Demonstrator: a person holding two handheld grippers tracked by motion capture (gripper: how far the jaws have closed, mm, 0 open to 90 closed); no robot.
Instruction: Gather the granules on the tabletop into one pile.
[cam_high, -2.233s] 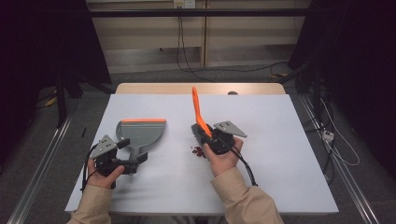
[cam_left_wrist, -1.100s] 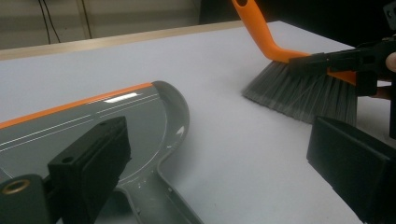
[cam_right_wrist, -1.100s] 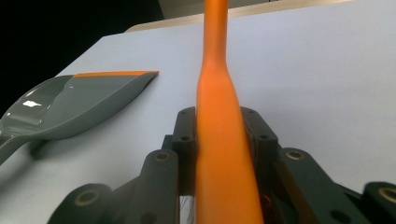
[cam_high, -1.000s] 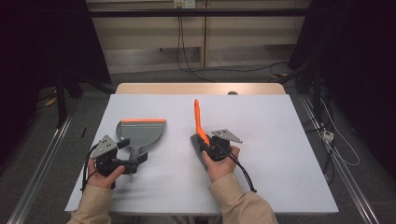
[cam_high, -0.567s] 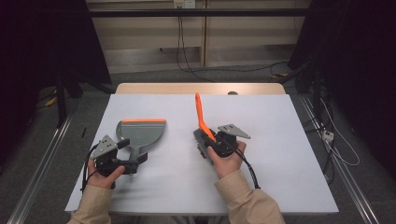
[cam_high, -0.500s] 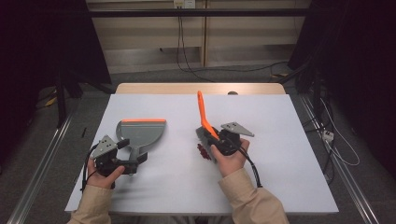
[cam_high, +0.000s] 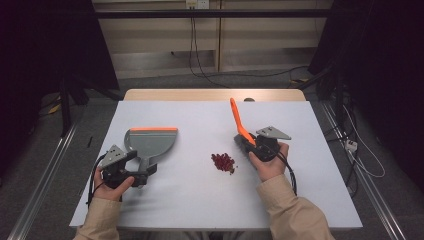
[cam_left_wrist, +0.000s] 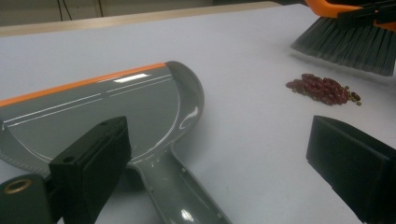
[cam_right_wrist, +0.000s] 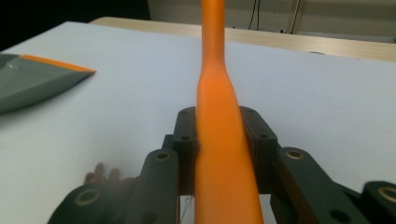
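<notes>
The right gripper (cam_high: 248, 144) is clamped on the orange handle of a brush (cam_right_wrist: 219, 135); in the right gripper view both black jaws press flat against the handle's sides. The handle is smooth, glossy plastic, widest at the jaws and narrowing as it rises up and away. In the left gripper view the brush's grey bristles (cam_left_wrist: 348, 46) stand just beside a small pile of dark red beans (cam_high: 223, 162), which lies on the table (cam_high: 190, 210) between the two grippers. The left gripper (cam_left_wrist: 224, 177) stands wide open, its jaws straddling the handle of a grey dustpan (cam_high: 149, 142) without touching it. The dustpan lies flat, well apart from the beans, with open table between them; it is glossy plastic with a shallow rounded pan and an orange strip along its straight front edge. No writing or brand mark is legible on any item. The table surface is plain, matte white.
</notes>
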